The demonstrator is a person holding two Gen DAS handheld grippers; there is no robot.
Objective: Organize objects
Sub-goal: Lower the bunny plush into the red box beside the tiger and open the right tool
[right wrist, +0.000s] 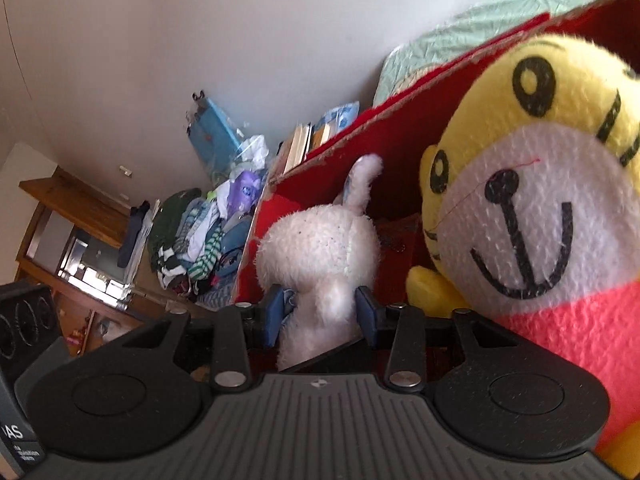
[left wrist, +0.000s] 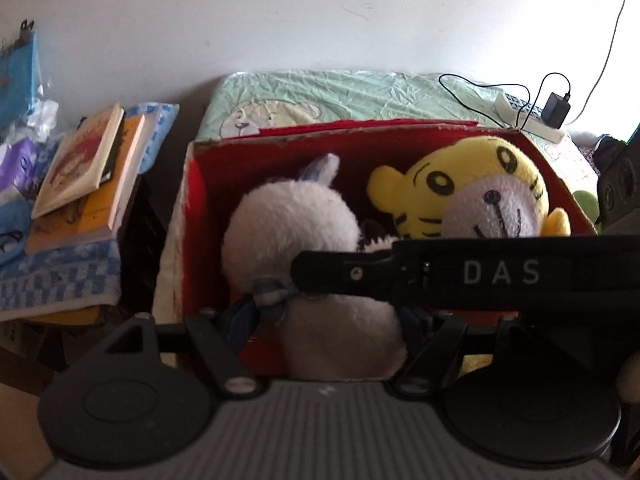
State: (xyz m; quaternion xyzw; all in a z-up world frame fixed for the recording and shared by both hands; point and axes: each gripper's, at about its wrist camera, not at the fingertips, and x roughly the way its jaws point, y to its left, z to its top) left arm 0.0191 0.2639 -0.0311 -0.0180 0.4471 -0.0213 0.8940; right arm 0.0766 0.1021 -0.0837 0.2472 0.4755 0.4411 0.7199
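Holding: the right gripper (right wrist: 323, 312) has its blue pads against both sides of the white plush rabbit (right wrist: 320, 248); its jaws look clamped on the rabbit's lower body.
Left gripper (left wrist: 326, 316): blue pads sit at either flank of the same rabbit (left wrist: 288, 220); whether these jaws press it or only bracket it, I cannot tell, since the other tool's black finger crosses in front.
Rabbit's place: inside the red cardboard box (left wrist: 192, 200), at about 9 o'clock of the yellow tiger plush (left wrist: 472, 192), ear upright.
Tiger's place: same box, toward 3 o'clock, leaning on the far wall, face up; near the rabbit, contact unclear.
Box's place: on a pale green bedcover (left wrist: 320, 88), against the wall at 12 o'clock.
Risk, drag-out: if the jaws lift away without parting, the soft pile could snag and pull the rabbit back out.
Risk, crowding: pushing the rabbit deeper might shove the tiger over the rim at 3 o'clock.
Risk, collision: the two tools overlap closely; a careless withdrawal could knock them together or tip the box.
Risk, cable: a charger (left wrist: 556, 108) and cord lie at 1 o'clock, well apart but catchable.
Count, plush toys: two.
Count, boxes: one.
Count, grippers: two.
Count, books (left wrist: 80, 172): several stacked at 9 o'clock; exact number unclear.
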